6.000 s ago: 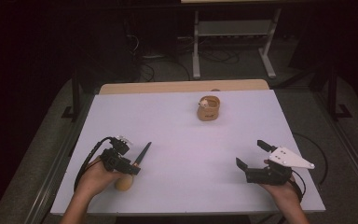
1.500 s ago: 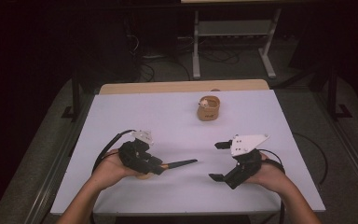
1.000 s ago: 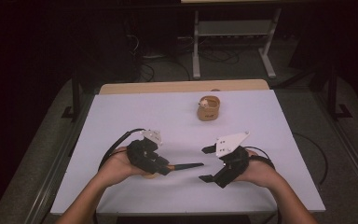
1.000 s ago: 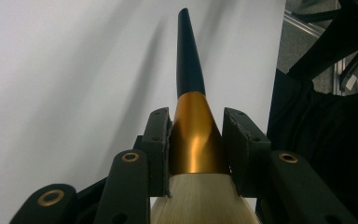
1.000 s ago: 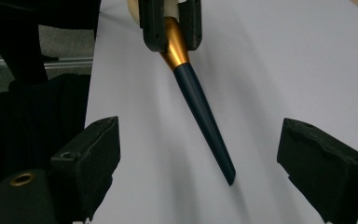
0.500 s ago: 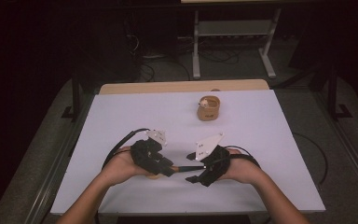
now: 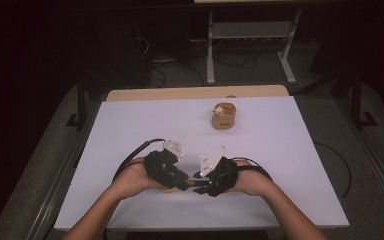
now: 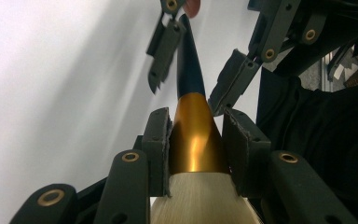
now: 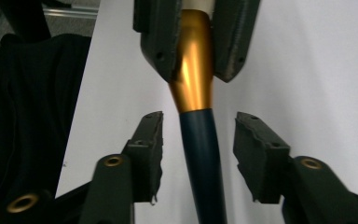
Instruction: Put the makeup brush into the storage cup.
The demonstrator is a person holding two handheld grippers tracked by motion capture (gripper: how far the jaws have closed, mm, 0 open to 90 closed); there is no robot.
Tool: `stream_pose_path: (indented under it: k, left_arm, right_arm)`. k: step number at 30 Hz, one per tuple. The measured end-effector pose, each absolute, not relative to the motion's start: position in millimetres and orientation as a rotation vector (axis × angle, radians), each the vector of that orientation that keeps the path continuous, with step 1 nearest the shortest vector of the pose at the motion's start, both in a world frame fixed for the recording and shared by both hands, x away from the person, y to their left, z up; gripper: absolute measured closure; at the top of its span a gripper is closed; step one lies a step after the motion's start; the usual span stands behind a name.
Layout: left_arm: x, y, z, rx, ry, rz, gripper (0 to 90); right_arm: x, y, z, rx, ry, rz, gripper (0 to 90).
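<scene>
Over the near middle of the white table, well short of the small tan wooden cup, the left gripper clamped the gold ferrule of a pale-bristled brush with a dark blue handle. The right gripper straddled that handle, its jaws just closing, pads not yet touching: the handover looked half done. Six seconds earlier, both grippers sat far apart.

A dim lab or test room: a white table stands on grey carpet, with loose cables on the floor and a metal stand behind, against dark surroundings.
</scene>
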State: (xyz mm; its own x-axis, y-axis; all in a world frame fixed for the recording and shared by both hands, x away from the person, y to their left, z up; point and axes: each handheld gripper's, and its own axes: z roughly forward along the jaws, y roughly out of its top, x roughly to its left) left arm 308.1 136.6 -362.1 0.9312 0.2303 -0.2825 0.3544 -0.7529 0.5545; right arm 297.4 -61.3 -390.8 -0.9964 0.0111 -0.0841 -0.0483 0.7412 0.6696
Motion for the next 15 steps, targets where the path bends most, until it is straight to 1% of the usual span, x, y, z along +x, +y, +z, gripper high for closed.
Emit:
stream_pose_path:
  k: [1,3,8,15]
  left_arm:
    - [308.2,136.0,-362.2,2.457,0.406,-0.26,63.2]
    - [307.5,135.0,-362.6,2.459,0.406,-0.27,63.2]
    - [306.7,133.4,-363.6,2.46,0.404,-0.272,63.2]
    - [306.0,133.3,-363.7,2.457,0.398,-0.286,63.2]
  right_arm:
    - [296.3,-59.1,-392.2,-0.047,2.853,1.083,57.9]
    - [296.0,-58.0,-392.3,-0.058,2.852,1.081,59.8]
    - [294.6,-54.9,-392.4,-0.083,2.847,1.072,68.7]
    - [291.7,-52.7,-394.2,-0.107,2.857,1.054,72.4]
